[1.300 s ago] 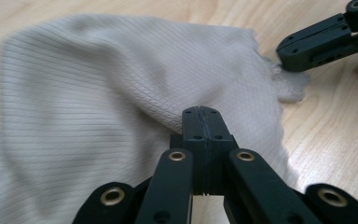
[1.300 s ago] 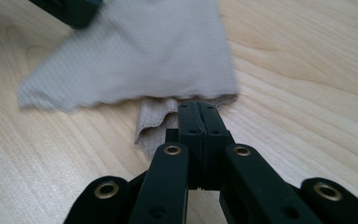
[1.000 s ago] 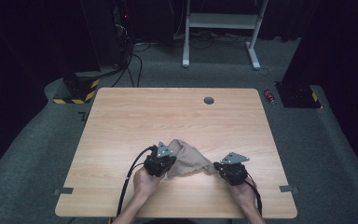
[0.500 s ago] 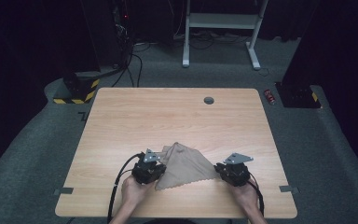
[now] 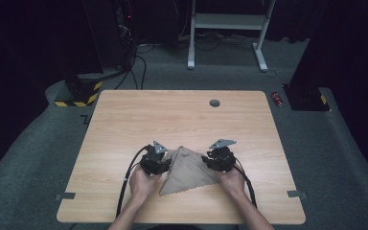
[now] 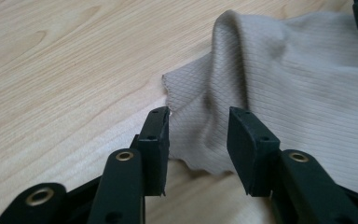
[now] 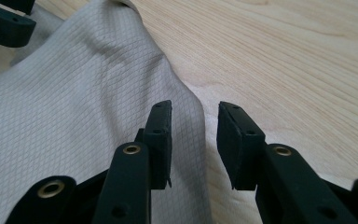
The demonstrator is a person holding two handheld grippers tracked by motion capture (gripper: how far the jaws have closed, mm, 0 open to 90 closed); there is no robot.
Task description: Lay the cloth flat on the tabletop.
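Note:
A beige waffle-weave cloth [image 5: 188,170] lies loosely spread on the wooden table [image 5: 182,120], near its front edge. My left gripper [image 5: 165,163] sits at the cloth's left edge. In the left gripper view its jaws [image 6: 198,140] stand apart over the scalloped hem of the cloth [image 6: 298,93], the pads clear of it. My right gripper [image 5: 207,160] is at the cloth's right edge. Its jaws [image 7: 195,140] are spread around a raised fold of the cloth [image 7: 74,102] without pressing on it. Both pairs of jaws have just been opening.
A round cable hole [image 5: 214,102] sits near the table's far edge. Black cables [image 5: 127,175] trail from the grippers toward the front edge. On the floor beyond are a yellow-and-black block [image 5: 79,91], a small red object [image 5: 278,99] and a white frame [image 5: 230,21].
Both grippers went from shut on the cloth to open and let it go. The bunched cloth now lies spread out flatter. The right gripper moved left and farther from the person.

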